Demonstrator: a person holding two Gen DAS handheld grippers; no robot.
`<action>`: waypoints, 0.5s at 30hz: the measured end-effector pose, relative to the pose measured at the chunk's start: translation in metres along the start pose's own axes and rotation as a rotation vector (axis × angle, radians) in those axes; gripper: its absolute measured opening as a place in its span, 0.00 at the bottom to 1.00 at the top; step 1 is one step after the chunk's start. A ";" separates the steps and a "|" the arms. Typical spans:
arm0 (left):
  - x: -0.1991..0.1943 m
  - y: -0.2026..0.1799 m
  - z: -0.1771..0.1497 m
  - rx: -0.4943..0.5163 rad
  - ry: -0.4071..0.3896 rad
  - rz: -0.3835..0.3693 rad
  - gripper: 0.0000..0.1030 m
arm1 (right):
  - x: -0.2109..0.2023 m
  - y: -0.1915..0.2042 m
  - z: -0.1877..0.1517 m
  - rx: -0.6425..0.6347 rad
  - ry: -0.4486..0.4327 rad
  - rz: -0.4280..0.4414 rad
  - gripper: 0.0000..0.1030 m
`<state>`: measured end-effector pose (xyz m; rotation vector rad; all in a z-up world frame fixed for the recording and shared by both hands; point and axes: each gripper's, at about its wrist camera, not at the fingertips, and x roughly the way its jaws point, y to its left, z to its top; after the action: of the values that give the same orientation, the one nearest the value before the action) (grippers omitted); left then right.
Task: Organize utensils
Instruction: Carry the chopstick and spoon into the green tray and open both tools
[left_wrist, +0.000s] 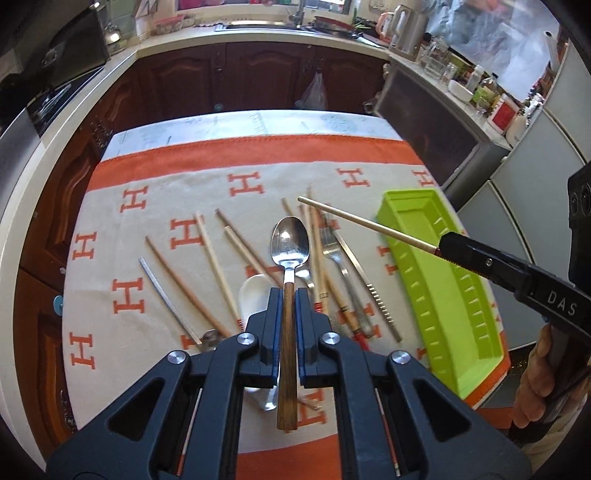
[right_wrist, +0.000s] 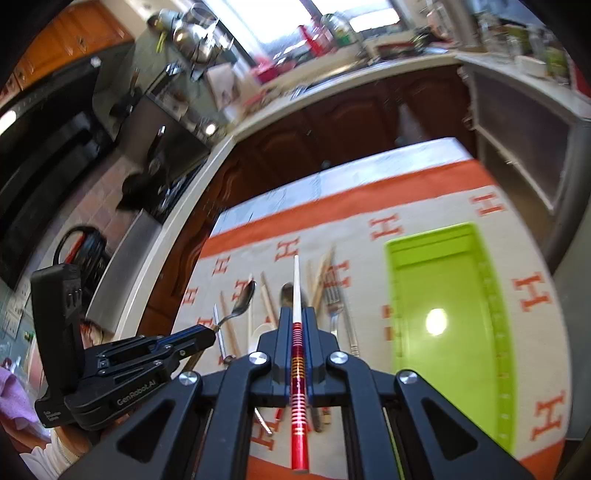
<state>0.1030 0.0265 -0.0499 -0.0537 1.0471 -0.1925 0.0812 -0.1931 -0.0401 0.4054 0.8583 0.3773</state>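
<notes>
A: Biggest first. Table under a cloth (left_wrist: 207, 184) with an orange H pattern. Green tray (left_wrist: 439, 280) at 3 o'clock of the pile in the left wrist view, looks bare, long axis running 12 to 6.

B: Pile?

A: Loose chopsticks (left_wrist: 181, 288), a fork (left_wrist: 334, 251) and a white spoon (left_wrist: 255, 291) fanned out at table centre, mostly lying 12 to 6, some crossing.

B: Grippers?

A: Left gripper (left_wrist: 289, 295) clamped on a wooden-handled spoon (left_wrist: 290, 242), bowl at 12, handle running back between the jaws, lifted clear of the cloth. Right gripper (right_wrist: 296, 317) clamped on a red-ended chopstick (right_wrist: 296, 291), tip at 12, also off the table.

B: Which goes first?

A: My read: right. The tray sits at 1 to 3 o'clock of its jaws, close by, and the chopstick already lies roughly along the tray's long side. Left has to cross the pile toward 3.

B: Blind spots?

A: Near end of the pile is hidden under both grippers. Right view is blurred, so counts there are unreliable. Tray's near corner is cut off behind the right gripper frame.
</notes>
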 end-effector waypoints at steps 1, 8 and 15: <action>-0.001 -0.008 0.002 0.005 -0.003 -0.008 0.04 | -0.010 -0.007 -0.001 0.009 -0.026 -0.023 0.04; 0.011 -0.087 0.018 0.045 0.009 -0.077 0.04 | -0.044 -0.057 -0.012 0.081 -0.115 -0.222 0.04; 0.040 -0.151 0.021 0.071 0.047 -0.099 0.04 | -0.020 -0.098 -0.027 0.156 -0.010 -0.263 0.06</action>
<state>0.1209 -0.1298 -0.0531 -0.0368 1.0845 -0.3224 0.0626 -0.2815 -0.0905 0.4312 0.9215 0.0655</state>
